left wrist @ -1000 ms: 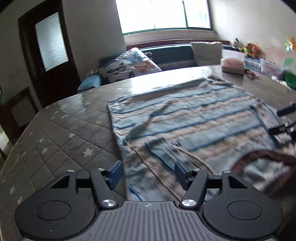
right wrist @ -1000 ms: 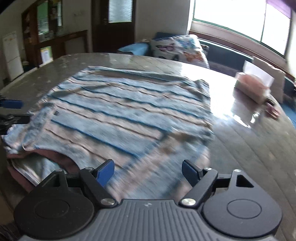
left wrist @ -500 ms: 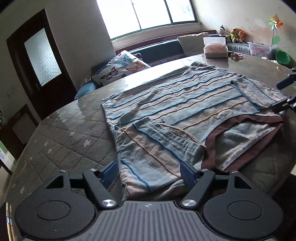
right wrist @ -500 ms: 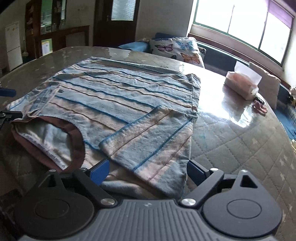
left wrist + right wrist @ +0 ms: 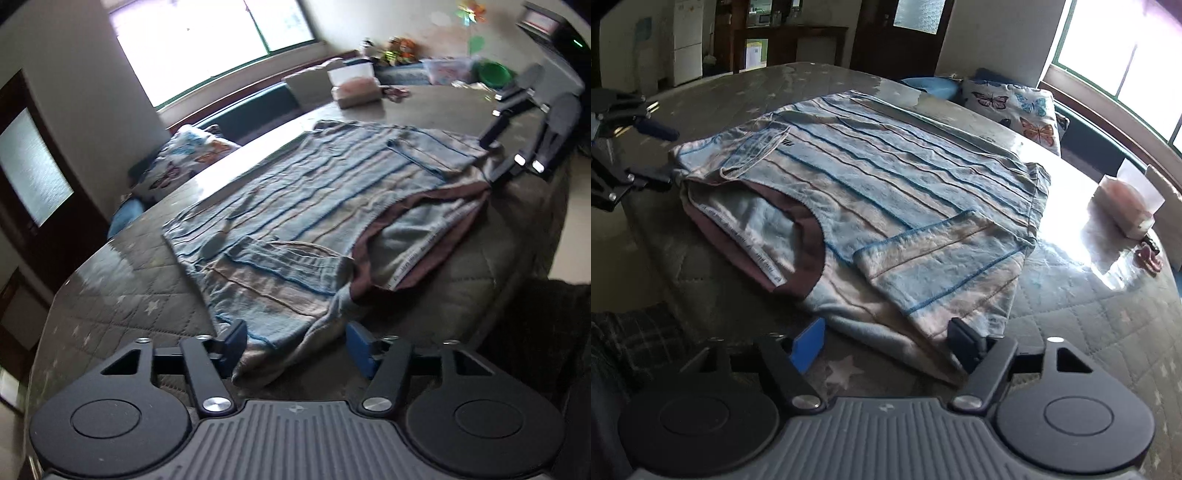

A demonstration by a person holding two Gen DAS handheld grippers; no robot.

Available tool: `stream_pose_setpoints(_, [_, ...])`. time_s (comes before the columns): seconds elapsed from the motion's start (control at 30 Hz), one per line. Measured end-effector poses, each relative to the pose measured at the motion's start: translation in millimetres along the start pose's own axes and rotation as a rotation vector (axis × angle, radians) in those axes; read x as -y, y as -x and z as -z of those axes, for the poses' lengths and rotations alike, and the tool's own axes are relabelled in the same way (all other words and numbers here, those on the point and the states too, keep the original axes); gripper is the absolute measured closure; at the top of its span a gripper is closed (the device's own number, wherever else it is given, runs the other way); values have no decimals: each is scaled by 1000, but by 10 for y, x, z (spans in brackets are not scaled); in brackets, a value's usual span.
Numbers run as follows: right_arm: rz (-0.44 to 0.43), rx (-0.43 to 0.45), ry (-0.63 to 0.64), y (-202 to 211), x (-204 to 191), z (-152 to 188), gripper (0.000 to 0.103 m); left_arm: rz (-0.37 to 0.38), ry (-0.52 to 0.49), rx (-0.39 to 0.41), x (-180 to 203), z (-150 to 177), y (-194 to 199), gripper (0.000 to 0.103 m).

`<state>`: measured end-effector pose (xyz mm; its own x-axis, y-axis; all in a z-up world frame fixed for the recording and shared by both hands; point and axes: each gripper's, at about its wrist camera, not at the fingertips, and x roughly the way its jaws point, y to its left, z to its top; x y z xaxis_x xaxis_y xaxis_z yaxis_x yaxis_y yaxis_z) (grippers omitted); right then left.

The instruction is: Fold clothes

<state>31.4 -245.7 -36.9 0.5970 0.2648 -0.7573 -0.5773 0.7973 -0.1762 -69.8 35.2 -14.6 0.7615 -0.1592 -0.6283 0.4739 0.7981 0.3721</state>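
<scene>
Striped top [image 5: 332,206]: lay flat on the table [image 5: 122,295], collar end toward us, both sleeves folded in over the body. Against the views of a second before, we had drawn both tools back to the near shoulder corners and rolled them; the cloth itself lay as it had.

Left tool [image 5: 295,341]: jaws closing, the near left shoulder corner between the pads, pads not yet pressing that we could see.

Right tool [image 5: 886,343]: jaws closing likewise, the near right shoulder corner between them, the far pad at the cloth's edge, no pinch made out.

Reading: we judged the sleeve folds done and a lengthwise fold, collar end over to hem, in preparation.

Edges: near table rim lay close under both tools; the collar end nearly reached it.

Open room: bare quilted surface left of the garment and beyond the hem. Tissue box [image 5: 1128,206] stood well apart on the far right.
</scene>
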Motion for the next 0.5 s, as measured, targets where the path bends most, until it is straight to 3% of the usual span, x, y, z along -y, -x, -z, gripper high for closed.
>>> stream_pose_setpoints(0.13, [-34, -9, -17, -63, 79, -50, 43, 29, -40, -14, -25, 4, -83, 54])
stream_pose_setpoints(0.23, [-59, -16, -20, -89, 112, -80, 61, 54, -71, -14, -53, -7, -120, 60])
stream_pose_setpoints(0.37, [-65, -23, -17, -124, 138, -127, 77, 91, -100, -19, -122, -18, -159, 60])
stream_pose_setpoints(0.5, [-68, -28, -19, -142, 160, -155, 82, 140, -118, -33, -189, -23, -185, 64])
